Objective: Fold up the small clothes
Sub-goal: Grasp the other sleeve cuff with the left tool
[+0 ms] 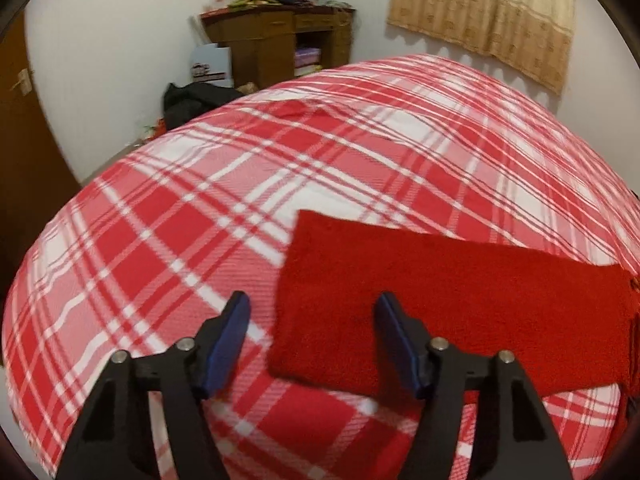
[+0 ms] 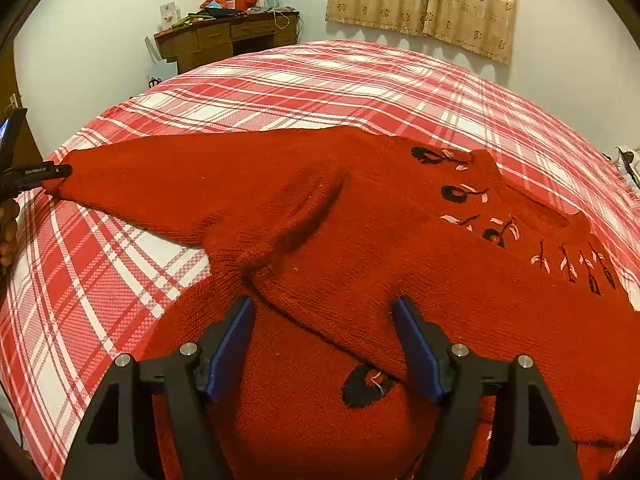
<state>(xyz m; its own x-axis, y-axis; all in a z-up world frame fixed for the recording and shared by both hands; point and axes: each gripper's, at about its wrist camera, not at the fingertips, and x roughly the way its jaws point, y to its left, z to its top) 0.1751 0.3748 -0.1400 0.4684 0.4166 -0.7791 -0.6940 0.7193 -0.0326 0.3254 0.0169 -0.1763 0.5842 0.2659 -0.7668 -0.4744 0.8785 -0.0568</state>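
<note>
A red knitted sweater (image 2: 360,220) with black and pink embroidery lies spread on a red-and-white plaid bed (image 2: 100,280), one sleeve stretched out to the left. In the left wrist view my left gripper (image 1: 313,304) hovers over the end of that sleeve (image 1: 460,292). The cuff's edge lies between its blue pads (image 1: 228,344), which stand apart and do not press on it. The right wrist view shows the left gripper (image 2: 60,171) at the cuff tip. My right gripper (image 2: 323,306) is open above the sweater's body, with a folded edge running between its fingers.
A wooden desk (image 2: 224,36) piled with clutter stands against the far wall. A beige curtain (image 2: 424,0) hangs at the back right. A brown door (image 1: 24,140) and a black bag (image 1: 192,100) are at the left. A hand (image 2: 8,232) shows at the left edge.
</note>
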